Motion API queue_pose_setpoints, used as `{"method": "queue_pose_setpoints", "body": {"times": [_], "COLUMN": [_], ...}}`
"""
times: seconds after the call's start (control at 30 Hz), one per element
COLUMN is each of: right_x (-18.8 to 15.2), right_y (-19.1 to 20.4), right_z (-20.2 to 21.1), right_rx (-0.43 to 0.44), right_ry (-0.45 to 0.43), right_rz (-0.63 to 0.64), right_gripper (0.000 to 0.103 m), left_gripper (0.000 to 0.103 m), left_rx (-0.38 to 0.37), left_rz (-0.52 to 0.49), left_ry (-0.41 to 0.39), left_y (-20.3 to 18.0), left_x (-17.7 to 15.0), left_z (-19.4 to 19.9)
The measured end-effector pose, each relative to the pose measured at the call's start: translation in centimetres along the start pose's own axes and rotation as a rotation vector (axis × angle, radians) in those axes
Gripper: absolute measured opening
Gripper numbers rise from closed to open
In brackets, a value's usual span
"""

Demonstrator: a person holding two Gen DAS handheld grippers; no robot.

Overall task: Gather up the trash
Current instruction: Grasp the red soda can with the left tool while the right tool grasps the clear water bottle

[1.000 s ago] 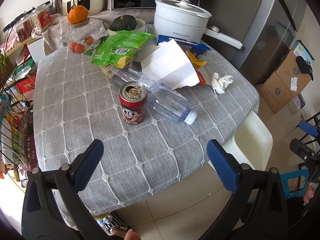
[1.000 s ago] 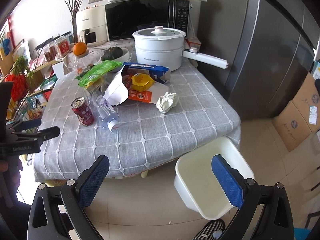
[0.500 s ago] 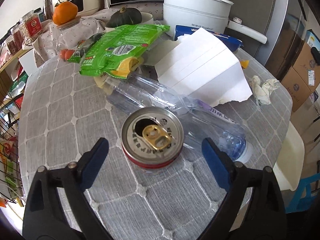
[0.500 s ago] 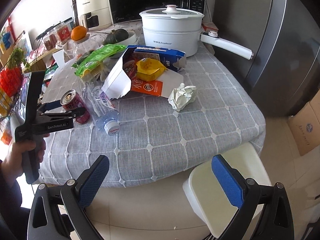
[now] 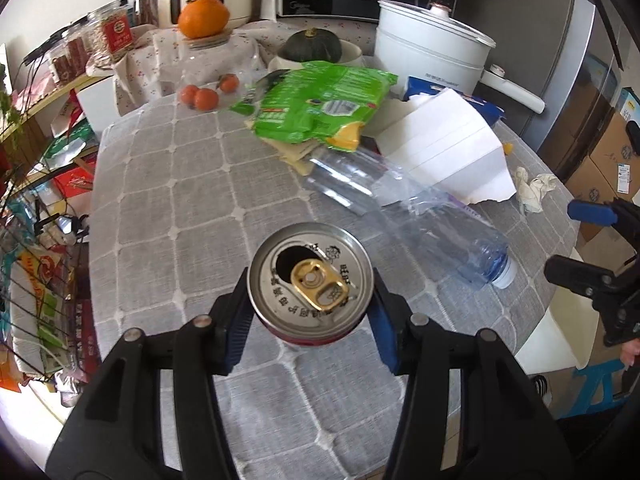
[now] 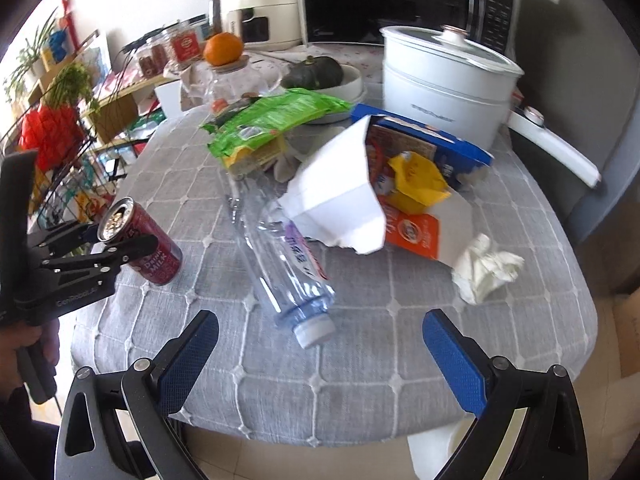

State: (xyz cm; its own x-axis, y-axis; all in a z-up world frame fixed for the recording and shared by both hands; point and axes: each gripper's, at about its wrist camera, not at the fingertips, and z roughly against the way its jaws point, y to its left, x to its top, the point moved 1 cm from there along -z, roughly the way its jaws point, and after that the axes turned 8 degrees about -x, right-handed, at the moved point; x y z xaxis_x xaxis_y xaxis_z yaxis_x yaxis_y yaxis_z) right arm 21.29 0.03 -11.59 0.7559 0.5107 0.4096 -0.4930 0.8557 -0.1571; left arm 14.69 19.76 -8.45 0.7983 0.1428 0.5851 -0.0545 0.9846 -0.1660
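Observation:
A red drink can (image 5: 310, 280) with its tab open stands on the grey checked tablecloth (image 5: 168, 184). My left gripper (image 5: 310, 308) comes down over it, jaws closing, blue pads against the can's two sides. In the right wrist view the can (image 6: 148, 248) sits between the left gripper's (image 6: 120, 240) fingers. A clear plastic bottle (image 6: 288, 260) lies on its side, cap toward the table's front edge. My right gripper (image 6: 320, 332) is open just in front of that cap, holding nothing. A crumpled tissue (image 6: 484, 272) lies to the right.
A green snack wrapper (image 6: 272, 120), a torn white-and-blue carton (image 6: 344, 200) with yellow and orange packets, a white cooking pot (image 6: 440, 80) and a squash in a bowl crowd the table's back. A white bin (image 6: 440, 452) stands on the floor below the front edge. A wire rack (image 5: 36, 280) flanks the left.
My left gripper dropped onto the can and narrowed until its pads met the can's sides. My right gripper moved in and down from the bin toward the bottle's cap.

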Motion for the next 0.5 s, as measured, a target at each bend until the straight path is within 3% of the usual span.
{"method": "queue_pose_setpoints", "body": {"times": [0.2, 0.5], "right_x": [2.6, 3.4], "right_y": [4.8, 7.8], "right_z": [-5.2, -11.4], "right_rx": [-0.028, -0.149], "right_ry": [0.067, 0.197], "right_rz": [0.138, 0.186], "right_gripper": [0.101, 0.089], "left_gripper": [0.054, 0.054], "left_rx": [0.026, 0.016], "left_rz": [0.077, 0.075], "left_ry": [0.010, -0.020], "left_y": [3.8, 4.5], "left_x": [-1.3, -1.5], "left_z": [1.8, 3.2]}}
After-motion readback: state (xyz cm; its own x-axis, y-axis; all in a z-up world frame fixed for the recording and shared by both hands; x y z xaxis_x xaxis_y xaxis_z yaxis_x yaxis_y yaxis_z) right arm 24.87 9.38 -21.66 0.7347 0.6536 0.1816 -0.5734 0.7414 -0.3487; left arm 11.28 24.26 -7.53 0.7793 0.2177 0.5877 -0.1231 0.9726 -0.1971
